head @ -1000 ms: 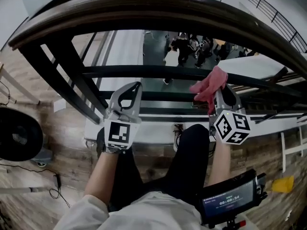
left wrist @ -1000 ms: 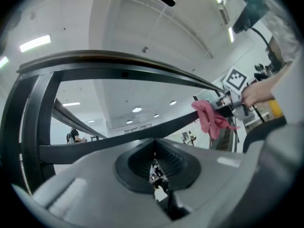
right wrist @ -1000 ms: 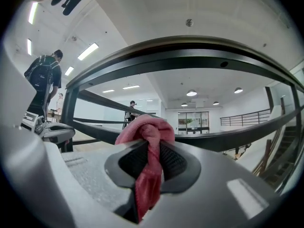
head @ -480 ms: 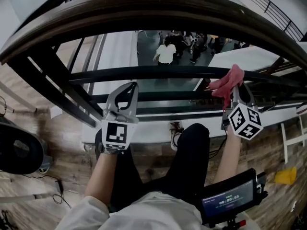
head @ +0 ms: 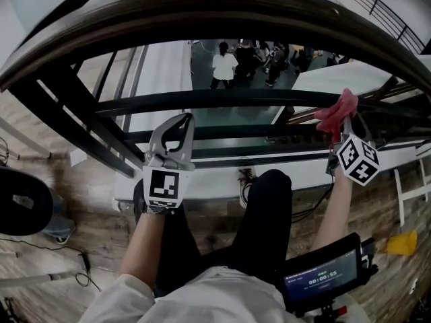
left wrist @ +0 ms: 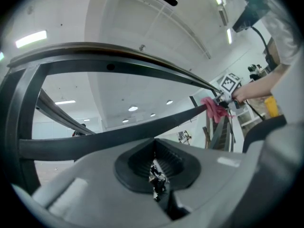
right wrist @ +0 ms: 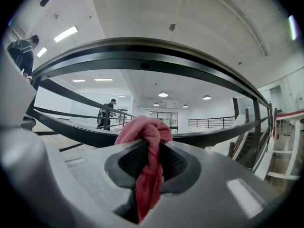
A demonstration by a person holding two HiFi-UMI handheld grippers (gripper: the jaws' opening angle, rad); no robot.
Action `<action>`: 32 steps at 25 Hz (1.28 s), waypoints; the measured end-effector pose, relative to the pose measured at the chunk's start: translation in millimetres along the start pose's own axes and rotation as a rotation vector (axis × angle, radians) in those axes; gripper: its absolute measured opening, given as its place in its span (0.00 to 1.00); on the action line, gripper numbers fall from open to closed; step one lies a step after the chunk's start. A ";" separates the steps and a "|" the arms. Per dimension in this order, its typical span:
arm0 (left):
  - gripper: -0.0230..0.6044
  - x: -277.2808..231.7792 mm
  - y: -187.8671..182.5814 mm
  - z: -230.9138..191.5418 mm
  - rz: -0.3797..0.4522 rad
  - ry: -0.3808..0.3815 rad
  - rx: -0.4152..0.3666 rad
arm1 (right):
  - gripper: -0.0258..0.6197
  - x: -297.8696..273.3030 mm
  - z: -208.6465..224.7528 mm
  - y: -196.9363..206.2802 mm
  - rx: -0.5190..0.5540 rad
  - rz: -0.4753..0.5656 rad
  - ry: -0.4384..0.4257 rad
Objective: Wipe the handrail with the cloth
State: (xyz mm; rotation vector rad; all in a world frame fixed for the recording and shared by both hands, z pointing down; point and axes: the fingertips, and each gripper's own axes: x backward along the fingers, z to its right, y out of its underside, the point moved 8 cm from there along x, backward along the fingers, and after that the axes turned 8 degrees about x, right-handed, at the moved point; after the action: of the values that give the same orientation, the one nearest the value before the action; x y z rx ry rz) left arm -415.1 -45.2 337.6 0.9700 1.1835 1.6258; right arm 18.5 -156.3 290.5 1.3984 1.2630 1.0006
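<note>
Pink-red cloth [head: 339,106], dark brown handrail [head: 202,5] over black bars [head: 222,101], pale grey left gripper [head: 183,120] and right gripper [head: 346,126] with black-and-white square-patterned markers, brown wood-grain floor [head: 87,214], black trousers [head: 266,221], white sleeve [head: 128,301], yellow object [head: 402,243].

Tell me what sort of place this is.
Probably an upper-floor gallery overlooking the atrium of a large public building. The dark curved wooden handrail with black metal rails guards a drop, people stand on a floor well below, and the walkway has wood-plank flooring.
</note>
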 end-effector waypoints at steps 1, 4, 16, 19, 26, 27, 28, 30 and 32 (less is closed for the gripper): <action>0.05 0.6 0.1 -0.6 0.001 -0.001 0.000 | 0.14 -1.2 6.8 0.5 -0.004 -0.009 0.014; 0.05 1.4 0.8 -1.2 0.003 -0.004 0.002 | 0.14 -4.4 25.4 -0.4 -0.006 -0.025 0.063; 0.05 2.7 2.8 -4.2 0.019 -0.007 0.018 | 0.14 -22.1 19.3 -27.5 0.185 -0.104 0.080; 0.05 3.4 5.3 -5.6 0.022 -0.008 0.021 | 0.14 -22.2 7.3 -28.1 0.193 -0.118 0.039; 0.05 2.6 8.5 -9.5 0.024 -0.015 0.031 | 0.14 -23.6 -27.5 -31.5 0.195 -0.100 -0.031; 0.05 2.7 8.8 -9.2 0.023 -0.014 0.027 | 0.14 -22.9 -32.6 -31.9 0.202 -0.098 -0.041; 0.05 3.0 8.5 -9.0 0.024 -0.015 0.026 | 0.13 -21.9 -37.8 -32.7 0.213 -0.096 -0.049; 0.05 4.1 7.0 -9.8 0.029 -0.016 0.027 | 0.13 -19.3 -49.6 -36.1 0.243 -0.096 -0.059; 0.05 6.1 5.3 -11.2 0.031 -0.015 0.028 | 0.13 -16.4 -62.5 -40.7 0.274 -0.095 -0.068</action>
State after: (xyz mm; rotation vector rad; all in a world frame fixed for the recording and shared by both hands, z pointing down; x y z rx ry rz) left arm -428.5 -43.4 340.6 1.0214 1.1889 1.6278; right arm -52.4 -164.7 263.4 1.5492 1.4420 0.7290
